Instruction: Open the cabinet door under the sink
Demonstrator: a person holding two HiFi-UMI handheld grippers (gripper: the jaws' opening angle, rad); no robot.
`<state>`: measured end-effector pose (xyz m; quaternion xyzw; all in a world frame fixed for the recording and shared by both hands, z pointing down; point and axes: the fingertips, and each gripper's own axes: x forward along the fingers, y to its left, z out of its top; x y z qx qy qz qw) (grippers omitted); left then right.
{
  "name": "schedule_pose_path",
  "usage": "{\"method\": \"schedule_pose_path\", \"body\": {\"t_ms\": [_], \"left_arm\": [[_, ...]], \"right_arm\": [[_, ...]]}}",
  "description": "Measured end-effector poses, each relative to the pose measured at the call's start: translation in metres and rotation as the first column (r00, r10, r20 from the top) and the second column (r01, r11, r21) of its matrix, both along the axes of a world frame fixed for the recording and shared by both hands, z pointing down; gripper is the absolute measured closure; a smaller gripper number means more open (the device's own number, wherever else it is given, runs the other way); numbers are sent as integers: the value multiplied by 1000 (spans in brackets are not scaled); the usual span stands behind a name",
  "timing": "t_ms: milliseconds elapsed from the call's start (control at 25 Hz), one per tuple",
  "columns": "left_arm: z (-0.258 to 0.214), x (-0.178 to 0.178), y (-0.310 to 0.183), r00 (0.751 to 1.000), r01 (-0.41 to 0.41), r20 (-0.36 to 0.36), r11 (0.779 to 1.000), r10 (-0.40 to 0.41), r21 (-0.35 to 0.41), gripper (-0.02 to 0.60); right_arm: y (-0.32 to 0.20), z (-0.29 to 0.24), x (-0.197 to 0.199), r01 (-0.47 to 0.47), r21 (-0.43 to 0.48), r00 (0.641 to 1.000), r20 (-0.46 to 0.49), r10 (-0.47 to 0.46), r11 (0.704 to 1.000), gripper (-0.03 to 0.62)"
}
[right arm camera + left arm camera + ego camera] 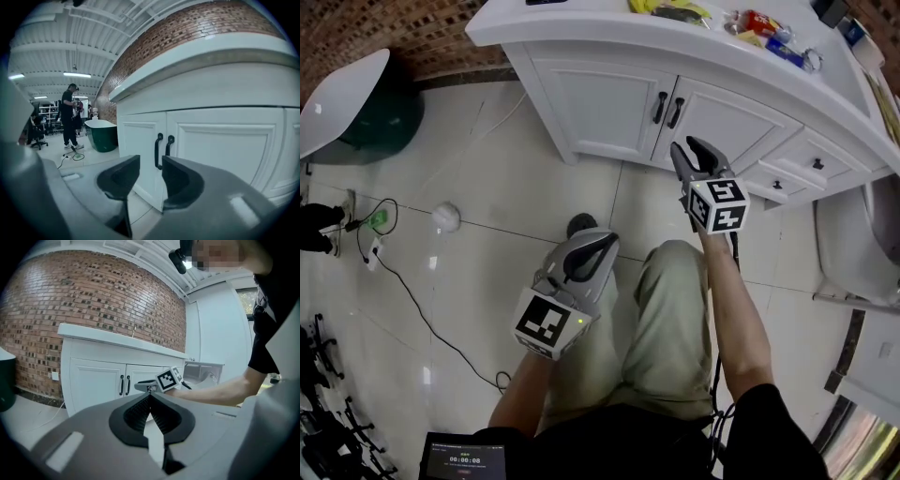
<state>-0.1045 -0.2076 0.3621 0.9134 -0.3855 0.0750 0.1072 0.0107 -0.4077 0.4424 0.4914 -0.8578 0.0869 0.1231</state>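
The right claw (150,165) is spread and empty, just short of the two black handles (158,151) where the closed cabinet doors (213,140) meet under the counter (609,33). The left claw (150,398) is pressed together, empty, farther back.

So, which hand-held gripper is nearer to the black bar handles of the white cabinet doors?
Right. The right hand-held gripper is just in front of the black bar handles, jaws apart. The left hand-held gripper is farther back from them, shut.
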Motion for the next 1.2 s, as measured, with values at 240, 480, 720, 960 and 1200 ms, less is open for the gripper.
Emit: {"method": "schedule_pose_path", "body": {"t_ms": [240,480,720,960,1200], "left_arm": [[-9,-2,-2,999,-7,-33,1000,7,2,565],[-9,-4,-2,999,-10,-39,1000,10,9,565],[-9,-3,-3,999,-9,-41,1000,10,8,565],[-8,-6,-3,999,-5,-39,1000,5,4,565],[-7,-7,-2,999,-2,-33,1000,2,-1,565]], "right_arm": [[-42,30,-6,-36,-38,994,-108,32,999,445],[-66,35,-10,-84,-8,982,-168,81,996,445],[-86,39,-3,-142,-14,984,-113,139,990,549],[-74,40,-4,-109,-23,992,-61,107,994,563],[-49,41,-5,-92,-15,993,-73,91,996,562]]}}
